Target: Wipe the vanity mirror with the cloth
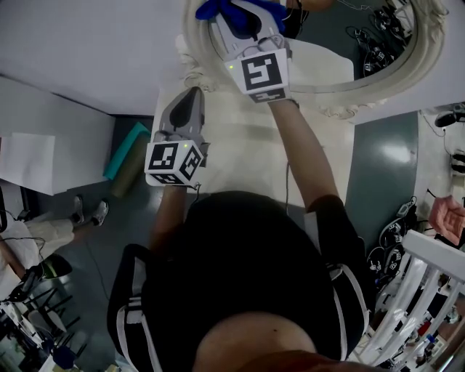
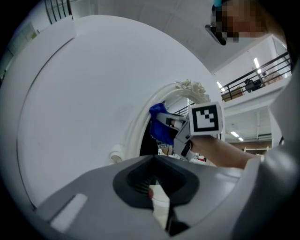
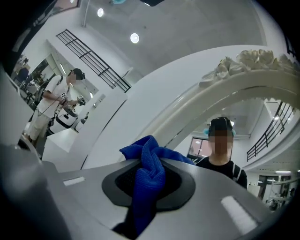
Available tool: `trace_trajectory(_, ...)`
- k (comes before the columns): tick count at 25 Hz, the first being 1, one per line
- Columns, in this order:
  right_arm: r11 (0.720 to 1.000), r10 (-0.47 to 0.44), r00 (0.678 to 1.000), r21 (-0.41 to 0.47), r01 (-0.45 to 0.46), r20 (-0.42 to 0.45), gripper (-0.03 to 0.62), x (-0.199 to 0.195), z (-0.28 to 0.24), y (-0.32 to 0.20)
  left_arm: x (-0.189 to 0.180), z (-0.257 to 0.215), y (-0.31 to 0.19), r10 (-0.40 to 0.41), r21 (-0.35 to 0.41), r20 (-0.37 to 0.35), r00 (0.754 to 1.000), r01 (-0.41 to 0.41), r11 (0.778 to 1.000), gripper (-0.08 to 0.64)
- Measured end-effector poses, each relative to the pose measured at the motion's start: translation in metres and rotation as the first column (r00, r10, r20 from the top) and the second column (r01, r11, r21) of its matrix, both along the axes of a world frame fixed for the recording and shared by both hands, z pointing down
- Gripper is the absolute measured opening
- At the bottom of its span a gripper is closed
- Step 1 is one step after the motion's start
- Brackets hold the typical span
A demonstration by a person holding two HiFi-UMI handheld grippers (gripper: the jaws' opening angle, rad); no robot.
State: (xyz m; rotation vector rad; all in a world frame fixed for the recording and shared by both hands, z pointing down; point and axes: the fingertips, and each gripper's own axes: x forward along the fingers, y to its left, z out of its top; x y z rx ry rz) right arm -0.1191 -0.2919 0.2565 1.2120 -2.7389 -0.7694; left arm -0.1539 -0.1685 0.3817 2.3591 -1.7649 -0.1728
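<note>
The oval vanity mirror, set in an ornate white frame (image 1: 429, 51), stands at the top of the head view. My right gripper (image 1: 240, 18) is raised to the mirror's left part and is shut on a blue cloth (image 1: 211, 9), which bunches out past its jaws against the glass. In the right gripper view the cloth (image 3: 147, 173) hangs between the jaws below the frame's (image 3: 225, 89) carved edge. My left gripper (image 1: 190, 94) hovers lower left of the mirror, jaws shut and holding nothing. From the left gripper (image 2: 157, 185) view, the cloth (image 2: 159, 126) and the right gripper (image 2: 171, 124) show at the frame (image 2: 140, 122).
The mirror rests on a white vanity top (image 1: 232, 145) against a white wall. A teal object (image 1: 123, 149) lies on the floor to the left. White railings (image 1: 414, 290) and someone's hand (image 1: 447, 218) are at the right. Another person (image 3: 51, 108) stands far off.
</note>
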Motion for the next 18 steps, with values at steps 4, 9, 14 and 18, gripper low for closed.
trace_trajectory(4, 0.999, -0.013, 0.997, -0.032, 0.011, -0.076, 0.049, -0.012, 0.059, 0.003, 0.0, 0.004, 0.005, -0.001, -0.004, -0.009, 1.0, 0.001, 1.0, 0.011)
trace_trajectory(9, 0.999, -0.037, 0.984, -0.042, 0.03, -0.172, 0.049, -0.02, 0.121, 0.003, -0.012, 0.009, 0.006, -0.019, -0.015, -0.015, 1.0, 0.019, 1.0, 0.011)
trace_trajectory(14, 0.981, -0.103, 0.98, -0.179, 0.072, -0.17, 0.046, -0.011, 0.194, 0.002, -0.01, 0.013, 0.006, -0.019, -0.031, -0.012, 1.0, 0.019, 0.999, 0.011)
trace_trajectory(18, 0.936, -0.143, 0.984, -0.336, 0.101, -0.104, 0.044, 0.009, 0.252, 0.004, -0.001, 0.017, 0.007, -0.007, -0.046, -0.008, 1.0, 0.007, 0.999, 0.011)
